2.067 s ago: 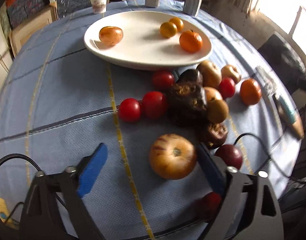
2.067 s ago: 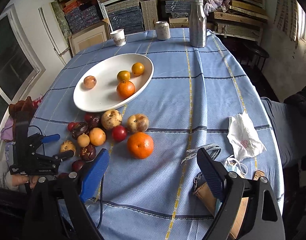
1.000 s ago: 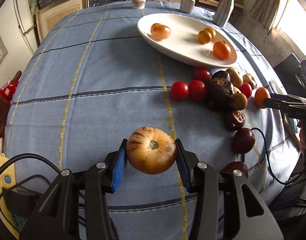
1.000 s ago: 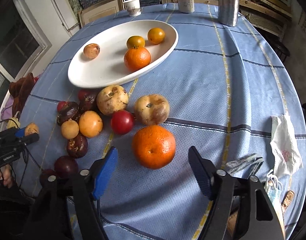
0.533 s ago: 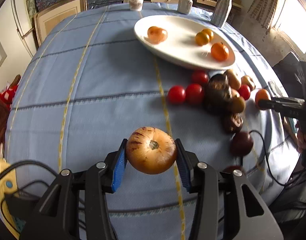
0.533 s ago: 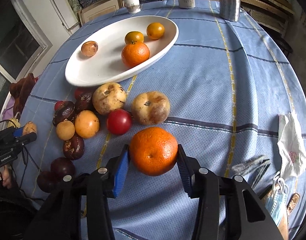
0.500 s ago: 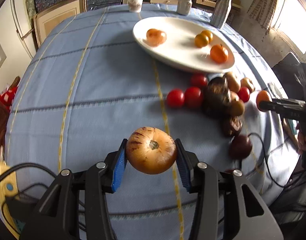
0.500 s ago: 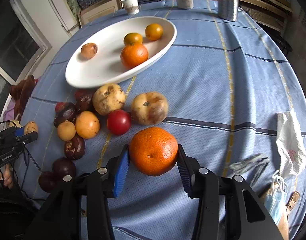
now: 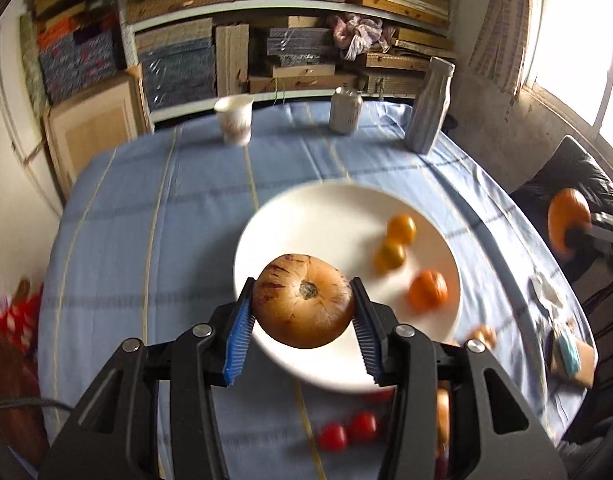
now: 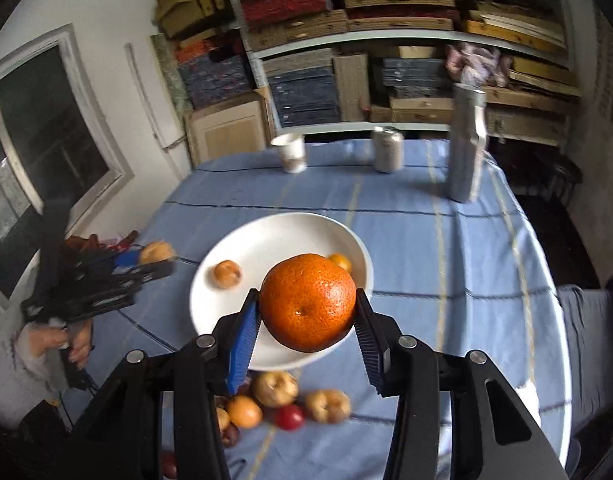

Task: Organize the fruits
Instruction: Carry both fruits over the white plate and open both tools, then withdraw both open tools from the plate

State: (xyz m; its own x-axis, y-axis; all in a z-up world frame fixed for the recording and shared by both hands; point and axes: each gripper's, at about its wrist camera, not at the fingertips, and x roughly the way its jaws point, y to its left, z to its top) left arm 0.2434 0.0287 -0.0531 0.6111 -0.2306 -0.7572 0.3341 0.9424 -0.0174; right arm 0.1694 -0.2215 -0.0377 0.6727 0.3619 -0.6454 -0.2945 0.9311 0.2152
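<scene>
My left gripper (image 9: 302, 312) is shut on a tan, purple-streaked round fruit (image 9: 304, 300) and holds it in the air over the near edge of the white plate (image 9: 306, 216). The plate holds an orange (image 9: 427, 290) and two small yellow-orange fruits (image 9: 390, 256). My right gripper (image 10: 306, 316) is shut on a large orange (image 10: 308, 302), raised over the plate (image 10: 282, 236), which also shows a small peach-coloured fruit (image 10: 227, 274). The left gripper shows at the left of the right wrist view (image 10: 146, 262).
Loose fruits lie on the blue tablecloth near the plate: red tomatoes (image 9: 346, 432) and brown and yellow fruits (image 10: 274, 390). A paper cup (image 9: 234, 120), a can (image 9: 345, 110) and a metal bottle (image 9: 430, 104) stand at the table's far edge. Tissue and small items (image 9: 566, 352) lie at right.
Both grippers have risen and swung forward with their fruits, from over the cloth to above the plate. Both stay shut.
</scene>
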